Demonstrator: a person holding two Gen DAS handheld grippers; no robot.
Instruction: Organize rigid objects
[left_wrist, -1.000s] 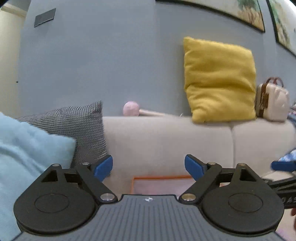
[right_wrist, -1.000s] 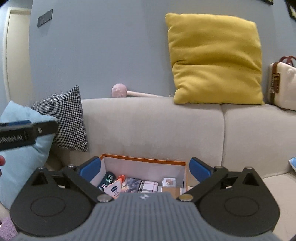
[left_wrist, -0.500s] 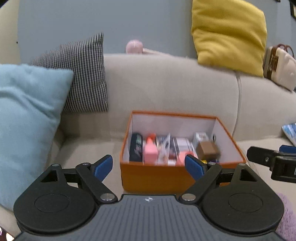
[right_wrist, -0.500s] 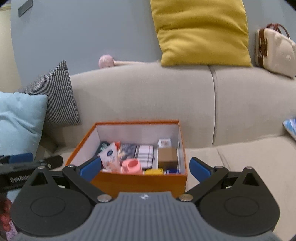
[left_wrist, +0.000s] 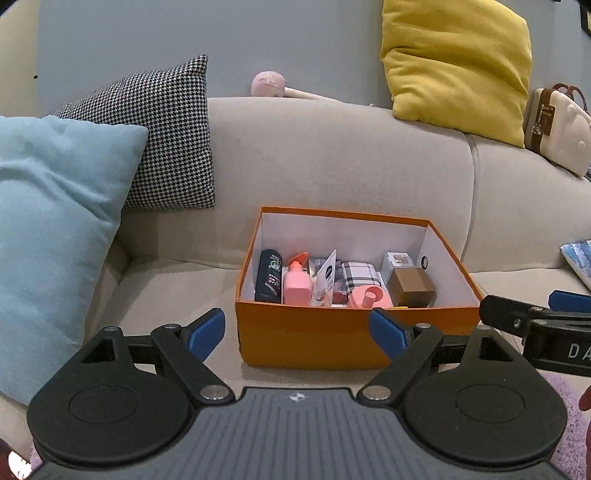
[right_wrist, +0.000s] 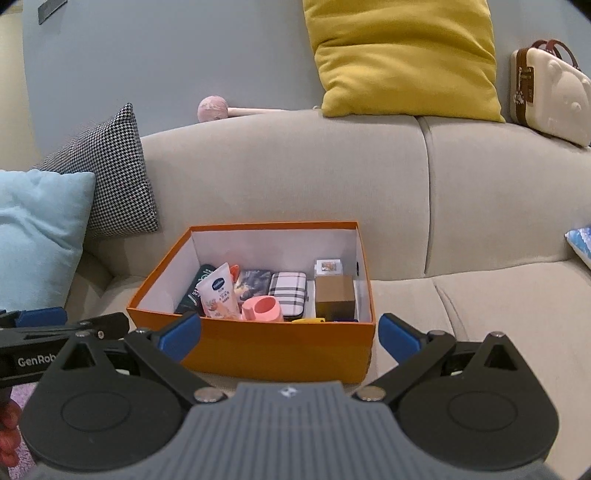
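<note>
An orange box with a white inside stands on the beige sofa seat. It holds several items: a dark bottle, a pink bottle, a white tube, a plaid case, a pink roll, a brown carton and a small white cube. My left gripper is open and empty, just short of the box's front wall. My right gripper is open and empty too, in front of the same wall.
A light blue cushion and a houndstooth cushion lean at the left. A yellow cushion, a cream case and a pink mallet rest on the sofa back. A blue patterned item lies at the right edge.
Both views have tilted down from the wall and sofa back to the seat, so the orange box and its contents are now in full view. Both grippers stay open.
</note>
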